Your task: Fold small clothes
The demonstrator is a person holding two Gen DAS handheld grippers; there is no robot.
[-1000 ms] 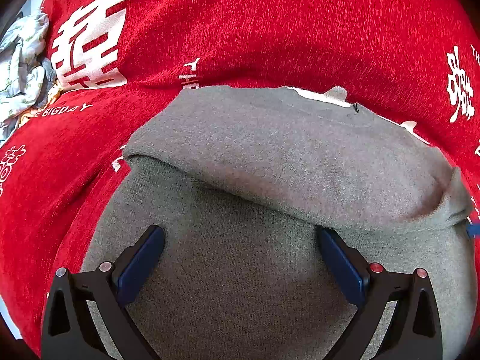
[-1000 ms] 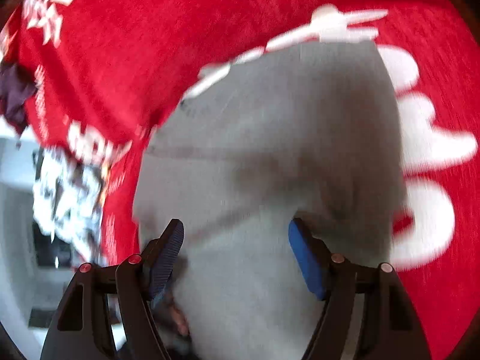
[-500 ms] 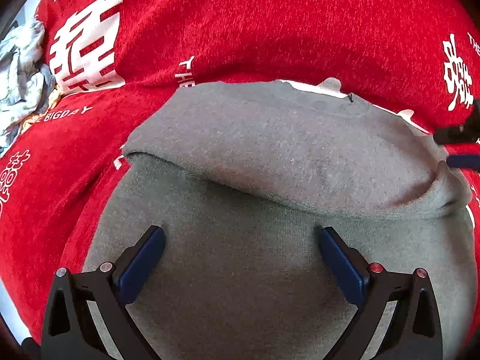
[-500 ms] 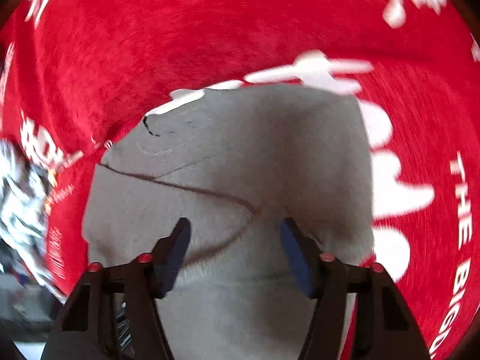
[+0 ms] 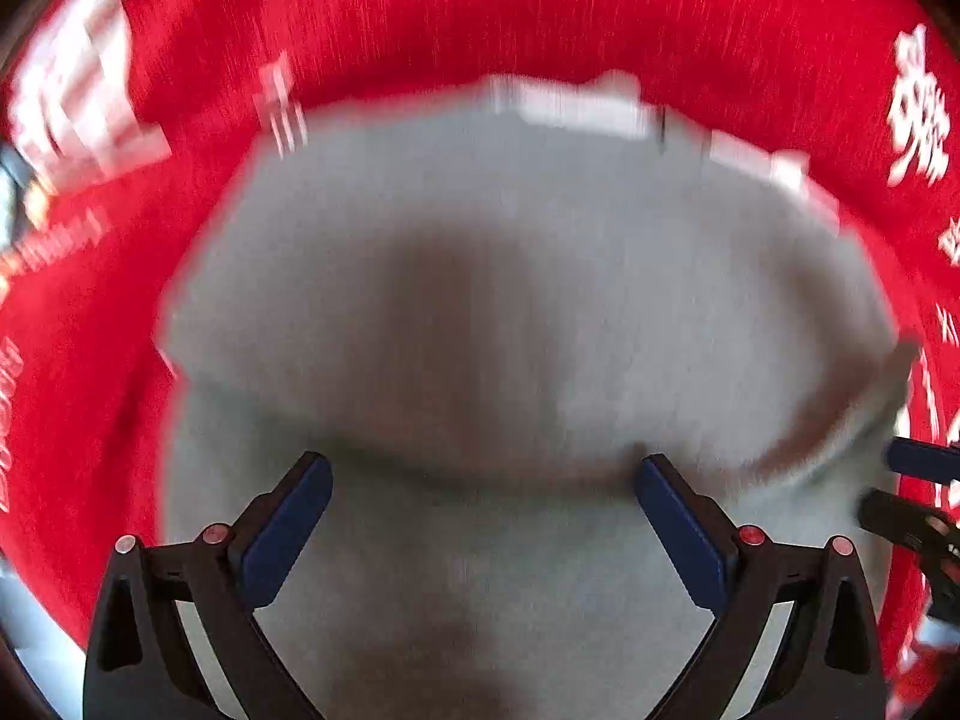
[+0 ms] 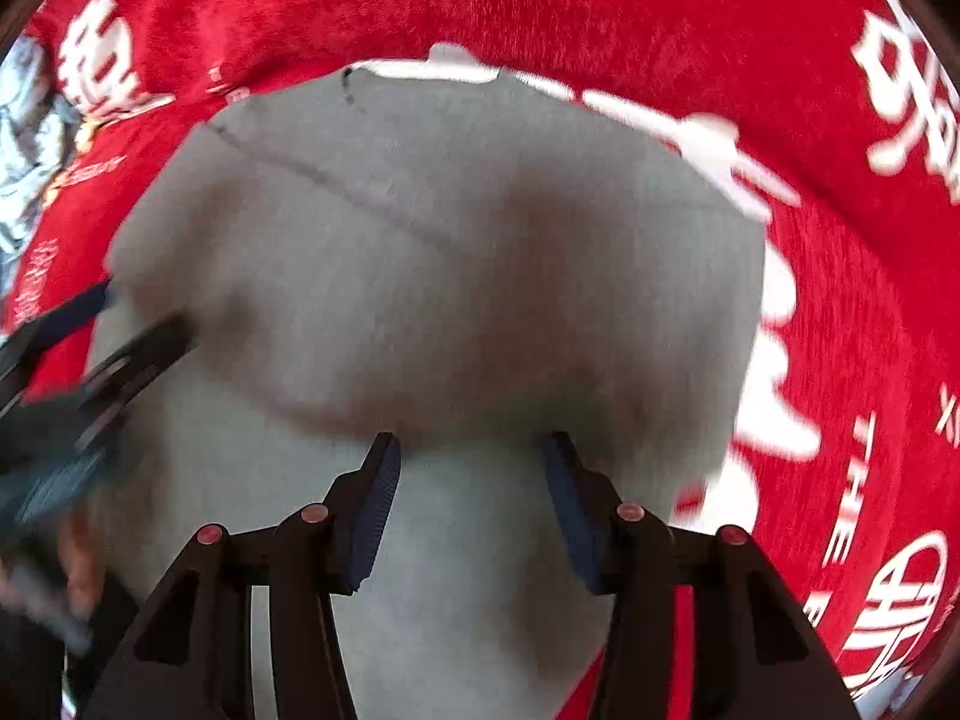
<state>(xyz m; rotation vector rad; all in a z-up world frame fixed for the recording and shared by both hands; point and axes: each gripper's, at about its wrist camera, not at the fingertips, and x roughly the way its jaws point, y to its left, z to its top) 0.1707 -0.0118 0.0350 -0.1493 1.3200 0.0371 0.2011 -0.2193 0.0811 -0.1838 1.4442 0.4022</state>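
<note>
Grey garment (image 5: 528, 312) lies flat on the red cloth (image 5: 480, 18) with white print, partly folded: a top layer is doubled over, its fold edge running across just ahead of my fingertips in both views.

Left gripper (image 5: 480, 474): jaws spread wide, nothing between them, blue pads (image 5: 288, 528) hanging above the lower grey layer right at the fold edge. Can't tell if the tips touch the fabric, since the left wrist view is badly motion-blurred.

Right gripper (image 6: 471, 450): jaws partly apart, narrower gap than the left, nothing clamped. Fingertips sit at the same fold edge, over the grey garment (image 6: 456, 252). A seam line runs diagonally across the top layer in the right wrist view.

The two grippers are side by side along the fold: the right one shows at the right edge of the left wrist view, the left one (image 6: 120, 324) at the left edge of the right wrist view.

Crumpled pale printed fabric (image 6: 24, 120) sits at the far left, off the garment.
</note>
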